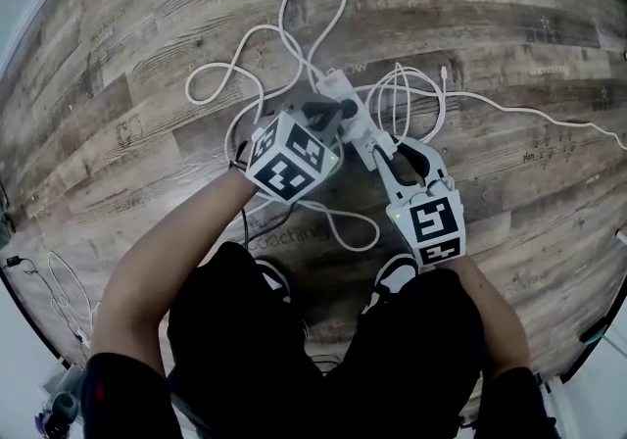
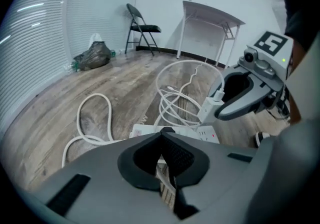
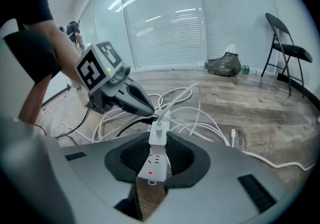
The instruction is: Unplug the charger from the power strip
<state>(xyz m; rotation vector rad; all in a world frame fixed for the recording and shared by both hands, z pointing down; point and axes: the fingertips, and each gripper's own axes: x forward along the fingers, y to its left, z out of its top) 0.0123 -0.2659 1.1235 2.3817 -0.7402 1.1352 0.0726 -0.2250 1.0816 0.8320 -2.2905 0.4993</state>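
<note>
In the head view, the right claw (image 3: 160, 148) grips the white charger (image 3: 159, 135), which stands on the power strip (image 2: 175, 131) at its 5 o'clock end. The left claw (image 2: 161, 135) is pinched together, its tips at the strip, 11 o'clock of the charger. White cables (image 1: 294, 25) loop over the floor (image 1: 147, 55).

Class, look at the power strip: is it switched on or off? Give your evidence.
On, it seems: a small red light glows on the power strip, just below the charger.
</note>
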